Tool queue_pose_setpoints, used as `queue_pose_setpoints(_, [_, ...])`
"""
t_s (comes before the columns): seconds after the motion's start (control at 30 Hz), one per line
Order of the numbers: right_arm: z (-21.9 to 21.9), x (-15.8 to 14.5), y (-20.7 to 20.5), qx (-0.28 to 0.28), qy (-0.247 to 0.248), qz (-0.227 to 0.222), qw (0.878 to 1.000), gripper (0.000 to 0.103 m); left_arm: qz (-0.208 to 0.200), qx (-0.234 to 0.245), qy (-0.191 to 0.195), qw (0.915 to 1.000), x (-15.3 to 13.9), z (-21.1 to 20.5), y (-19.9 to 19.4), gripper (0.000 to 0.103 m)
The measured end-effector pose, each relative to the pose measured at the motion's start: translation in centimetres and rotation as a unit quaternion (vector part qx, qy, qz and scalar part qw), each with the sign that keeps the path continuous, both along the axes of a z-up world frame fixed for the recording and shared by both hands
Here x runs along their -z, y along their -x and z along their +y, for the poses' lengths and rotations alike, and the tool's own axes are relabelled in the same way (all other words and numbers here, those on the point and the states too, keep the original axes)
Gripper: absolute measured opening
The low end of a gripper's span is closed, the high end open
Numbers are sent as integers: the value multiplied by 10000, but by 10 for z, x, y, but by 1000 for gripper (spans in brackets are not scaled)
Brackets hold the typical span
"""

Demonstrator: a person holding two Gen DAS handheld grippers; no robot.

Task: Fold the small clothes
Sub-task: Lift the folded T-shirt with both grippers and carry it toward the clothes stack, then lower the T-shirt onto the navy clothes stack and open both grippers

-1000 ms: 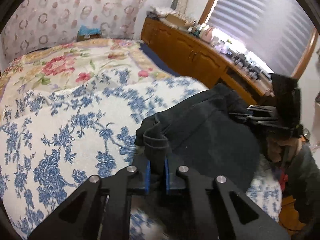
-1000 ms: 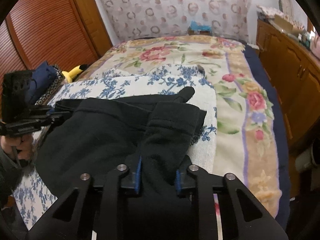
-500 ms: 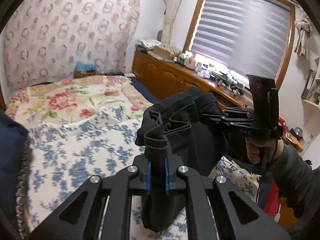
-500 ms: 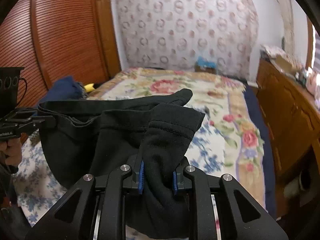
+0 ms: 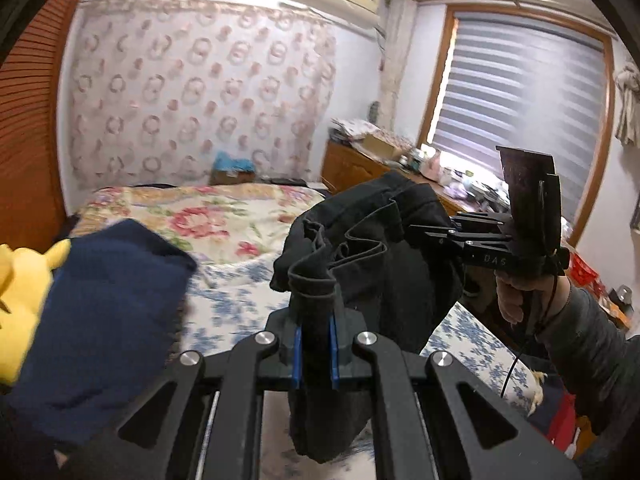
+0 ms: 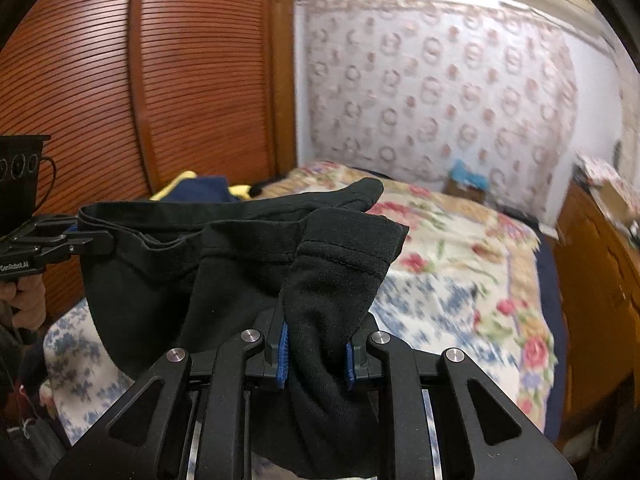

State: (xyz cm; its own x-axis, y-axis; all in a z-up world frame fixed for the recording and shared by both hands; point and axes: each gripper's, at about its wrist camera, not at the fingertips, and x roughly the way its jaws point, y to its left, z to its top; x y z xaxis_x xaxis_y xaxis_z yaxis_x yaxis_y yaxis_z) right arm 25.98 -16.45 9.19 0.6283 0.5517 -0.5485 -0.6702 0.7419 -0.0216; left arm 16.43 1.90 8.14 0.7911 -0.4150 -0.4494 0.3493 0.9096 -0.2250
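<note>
Lifted clear off the bed since a second ago, the black garment hangs bunched between your left gripper and right gripper, both clamped on its edge, so you likely need to spread them apart and lower it flat.

Between my two grippers the black cotton garment hangs stretched, blocking the gap. Beneath it the blue-flowered quilted bedspread lies open. To my left, a folded navy cloth pile and a yellow plush toy crowd the passage.
</note>
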Motion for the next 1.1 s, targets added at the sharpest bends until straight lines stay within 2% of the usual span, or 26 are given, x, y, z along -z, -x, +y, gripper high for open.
queue_pose_setpoints(0.23, [80,-26,-11,-587,77,-326,9977,18,-285,-614,175,9976,-10,70,14,6])
queue_pose_setpoints(0.43, [163,-38,-51,-1126,268,-436,9923,18,-306,-1233,398,9911,5,131,19,6])
queue_pose_setpoints(0.63, [237,-21,-93,-1690,510,-176,9841,18,-118,-1841,756,9799,39,188,21,6])
queue_pose_setpoints(0.77, [289,17,-124,-1848,891,15,9787,18,198,-2177,726,9731,68,205,13,6])
queue_pose_setpoints(0.87, [311,41,-143,-1773,998,188,9789,22,421,-2299,523,9709,86,208,0,7])
queue_pose_setpoints(0.97, [314,51,-154,-1471,1019,139,9838,38,469,-2456,353,9676,91,209,-2,9])
queue_pose_setpoints(1.0, [312,52,-156,-1343,1005,112,9858,44,473,-2531,309,9658,92,208,-1,12])
queue_pose_setpoints(1.03, [307,51,-156,-1286,951,116,9871,46,424,-2547,277,9657,93,208,2,14])
queue_pose_setpoints(1.1, [297,46,-154,-1110,767,55,9908,49,357,-2518,245,9668,91,207,5,29])
